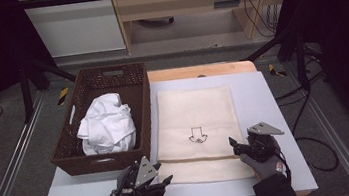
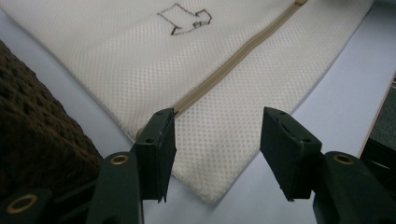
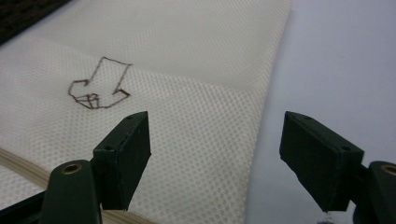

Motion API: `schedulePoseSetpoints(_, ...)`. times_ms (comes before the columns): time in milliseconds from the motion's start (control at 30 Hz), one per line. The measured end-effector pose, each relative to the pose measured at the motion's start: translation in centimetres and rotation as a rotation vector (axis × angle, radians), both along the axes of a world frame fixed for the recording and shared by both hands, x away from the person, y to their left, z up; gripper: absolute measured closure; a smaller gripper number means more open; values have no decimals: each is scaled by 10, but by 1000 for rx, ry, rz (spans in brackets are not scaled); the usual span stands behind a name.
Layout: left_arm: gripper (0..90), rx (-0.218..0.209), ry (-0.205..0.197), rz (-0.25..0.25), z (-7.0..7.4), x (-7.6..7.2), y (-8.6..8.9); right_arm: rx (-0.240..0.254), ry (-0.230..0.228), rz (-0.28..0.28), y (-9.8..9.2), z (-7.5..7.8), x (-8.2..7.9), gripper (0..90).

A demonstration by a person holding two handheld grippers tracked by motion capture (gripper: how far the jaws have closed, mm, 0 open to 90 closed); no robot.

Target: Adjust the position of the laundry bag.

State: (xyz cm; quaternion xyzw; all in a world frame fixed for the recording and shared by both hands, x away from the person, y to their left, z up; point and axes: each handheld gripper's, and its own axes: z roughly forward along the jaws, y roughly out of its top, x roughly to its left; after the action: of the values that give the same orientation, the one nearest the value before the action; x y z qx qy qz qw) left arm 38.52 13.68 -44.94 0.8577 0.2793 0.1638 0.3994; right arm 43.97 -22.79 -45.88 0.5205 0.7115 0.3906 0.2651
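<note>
A cream mesh bag (image 1: 195,120) lies flat on the pale board, with a drawn arrow (image 1: 198,135) and a tan zipper (image 2: 233,60) running near its front edge. My left gripper (image 1: 164,172) hovers at the bag's front left corner, open; in the left gripper view (image 2: 217,144) the corner of the bag (image 2: 140,60) lies beneath the gap and the pads do not press on it. My right gripper (image 1: 234,145) is open at the bag's front right edge. In the right gripper view (image 3: 217,149) its jaws straddle that edge, with the arrow (image 3: 100,84) ahead to the left.
A brown woven basket (image 1: 105,162) stands left of the bag and holds crumpled white cloth (image 1: 107,124). Its wall (image 2: 32,121) is close beside my left gripper. The pale board (image 1: 275,116) has bare room right of the bag, and its front edge runs just before my hands.
</note>
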Motion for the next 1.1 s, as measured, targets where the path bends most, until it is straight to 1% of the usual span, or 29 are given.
schedulePoseSetpoints(33, 441, 7, 12, 14, -4, 1, 0, -18, 12, -17, -2, -3, 1, 272)
schedulePoseSetpoints(67, 441, 4, 27, 20, -5, 2, 1, -9, 23, -23, -2, -3, 1, 276)
schedulePoseSetpoints(100, 441, 4, 27, 20, -5, 2, 1, -9, 23, -23, -2, -3, 1, 276)
schedulePoseSetpoints(133, 440, 4, 47, 28, -7, 3, 2, -19, 40, -40, -4, -7, 3, 299)
schedulePoseSetpoints(200, 440, 5, 69, 53, -9, 5, 4, -21, 49, -46, -5, -8, 4, 313)
schedulePoseSetpoints(233, 450, 13, 89, 83, -12, 7, 6, -22, 69, -61, -8, -11, 5, 349)
schedulePoseSetpoints(267, 455, 13, 89, 83, -12, 7, 6, -22, 69, -61, -8, -11, 5, 349)
schedulePoseSetpoints(300, 455, 22, 100, 100, -13, 8, 7, -27, 75, -68, -8, -12, 5, 365)
schedulePoseSetpoints(333, 463, 23, 110, 112, -16, 10, 8, -33, 78, -71, -9, -13, 6, 390)
schedulePoseSetpoints(367, 476, 33, 126, 128, -19, 12, 9, -28, 90, -83, -11, -15, 7, 442)
schedulePoseSetpoints(400, 485, 33, 126, 128, -19, 12, 9, -28, 90, -83, -11, -15, 7, 442)
schedulePoseSetpoints(433, 504, 35, 136, 133, -21, 13, 10, -29, 100, -85, -12, -17, 8, 490)
schedulePoseSetpoints(467, 504, 33, 142, 135, -22, 14, 10, -29, 100, -85, -12, -17, 8, 490)
schedulePoseSetpoints(567, 558, 21, 173, 127, -26, 16, 10, -36, 121, -86, -12, -20, 10, 561)
schedulePoseSetpoints(600, 629, 19, 174, 123, -26, 16, 10, -41, 140, -81, -12, -21, 11, 620)
schedulePoseSetpoints(633, 661, 16, 179, 118, -26, 15, 8, -30, 156, -82, -12, -22, 11, 649)
schedulePoseSetpoints(667, 686, 16, 179, 118, -26, 15, 8, -30, 156, -82, -12, -22, 11, 649)
schedulePoseSetpoints(700, 713, 16, 177, 113, -26, 15, 8, -12, 170, -73, -12, -22, 12, 716)
schedulePoseSetpoints(733, 740, 16, 177, 113, -26, 15, 8, -12, 170, -73, -12, -22, 12, 716)
schedulePoseSetpoints(767, 777, 1, 189, 105, -26, 16, 8, 15, 185, -63, -12, -21, 12, 792)
schedulePoseSetpoints(800, 799, 1, 189, 105, -26, 16, 8, 12, 187, -63, -12, -21, 12, 813)
schedulePoseSetpoints(833, 825, -8, 191, 100, -26, 17, 9, 17, 189, -65, -12, -21, 12, 830)
schedulePoseSetpoints(867, 844, -8, 191, 100, -26, 17, 9, 17, 189, -65, -12, -21, 12, 830)
schedulePoseSetpoints(933, 858, -14, 185, 99, -26, 18, 9, 34, 183, -62, -14, -20, 13, 869)
schedulePoseSetpoints(967, 858, -16, 178, 103, -26, 18, 9, 34, 183, -62, -14, -20, 13, 869)
schedulePoseSetpoints(1000, 860, -20, 163, 113, -27, 19, 8, 40, 162, -64, -15, -19, 14, 871)
schedulePoseSetpoints(1033, 860, -20, 163, 113, -27, 19, 8, 40, 162, -64, -15, -19, 14, 871)
schedulePoseSetpoints(1067, 860, -23, 154, 116, -27, 20, 8, 43, 156, -68, -15, -18, 15, 871)
schedulePoseSetpoints(1100, 860, -30, 148, 121, -28, 21, 7, 38, 139, -67, -16, -18, 16, 869)
